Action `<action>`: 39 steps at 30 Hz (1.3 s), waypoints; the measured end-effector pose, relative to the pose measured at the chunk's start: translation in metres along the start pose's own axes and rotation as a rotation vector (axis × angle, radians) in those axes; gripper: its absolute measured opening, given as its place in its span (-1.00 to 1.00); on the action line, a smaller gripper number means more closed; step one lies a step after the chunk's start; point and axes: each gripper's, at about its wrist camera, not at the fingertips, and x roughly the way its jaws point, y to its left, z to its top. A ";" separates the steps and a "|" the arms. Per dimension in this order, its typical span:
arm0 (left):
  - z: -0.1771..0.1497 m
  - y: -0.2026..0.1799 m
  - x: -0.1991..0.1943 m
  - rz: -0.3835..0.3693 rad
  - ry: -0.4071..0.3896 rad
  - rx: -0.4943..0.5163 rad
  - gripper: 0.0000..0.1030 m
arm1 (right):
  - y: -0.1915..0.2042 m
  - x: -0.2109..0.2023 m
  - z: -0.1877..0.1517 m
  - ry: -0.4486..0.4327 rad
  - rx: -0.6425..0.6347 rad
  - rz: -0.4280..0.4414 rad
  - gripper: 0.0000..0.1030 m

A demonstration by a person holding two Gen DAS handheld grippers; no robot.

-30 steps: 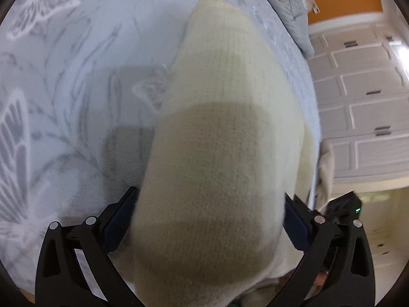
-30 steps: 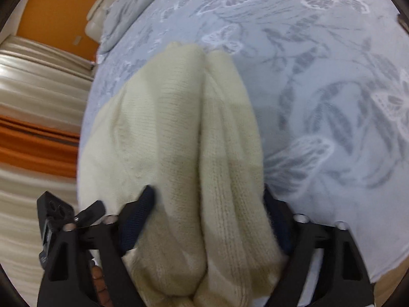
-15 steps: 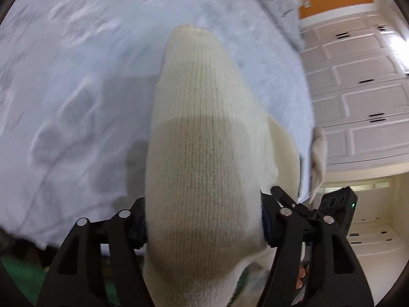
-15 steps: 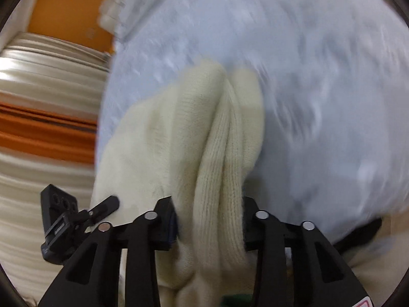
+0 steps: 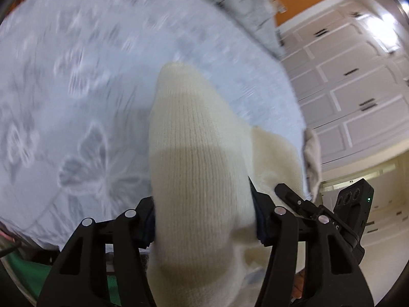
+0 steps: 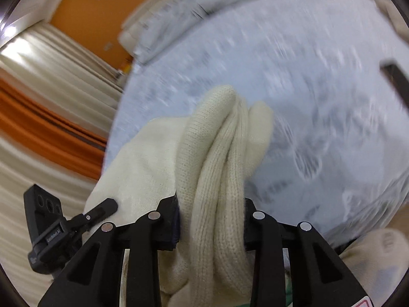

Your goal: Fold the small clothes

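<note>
A cream knitted garment [image 5: 196,158] is held up above the bed, stretched between both grippers. My left gripper [image 5: 204,220] is shut on one bunched part of it; the knit fills the space between the jaws. My right gripper [image 6: 211,217] is shut on another bunched part of the garment [image 6: 217,158], folded into thick ridges. The other gripper shows at the edge of each view, the right one in the left wrist view [image 5: 352,212] and the left one in the right wrist view [image 6: 51,232].
The bed has a pale blue sheet with a butterfly print [image 5: 84,97], blurred by motion. A grey quilt [image 5: 245,7] is bunched at the head of the bed. White cupboard doors [image 5: 352,76] stand on one side, cream and orange curtains [image 6: 38,117] on the other.
Both grippers have closed tighter on the garment and lifted it off the sheet, pulling back towards the bed's near edge. The views now sit higher and blur with motion.
</note>
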 end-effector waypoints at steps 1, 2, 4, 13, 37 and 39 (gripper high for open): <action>0.002 -0.007 -0.011 -0.009 -0.020 0.020 0.08 | 0.010 -0.013 0.004 -0.029 -0.020 0.009 -0.40; 0.004 -0.019 -0.025 -0.020 -0.050 0.051 0.08 | 0.021 -0.025 0.007 -0.059 -0.040 0.020 -0.40; 0.006 -0.045 -0.057 -0.038 -0.116 0.123 0.08 | 0.045 -0.054 0.013 -0.120 -0.081 0.047 -0.40; 0.020 -0.101 -0.189 -0.127 -0.383 0.300 0.09 | 0.141 -0.148 0.032 -0.351 -0.270 0.178 -0.40; 0.072 0.010 -0.146 0.000 -0.372 0.205 0.10 | 0.156 0.030 0.052 -0.118 -0.273 0.136 -0.37; 0.073 0.019 -0.135 0.017 -0.350 0.199 0.14 | 0.144 0.055 0.047 -0.076 -0.250 0.118 -0.26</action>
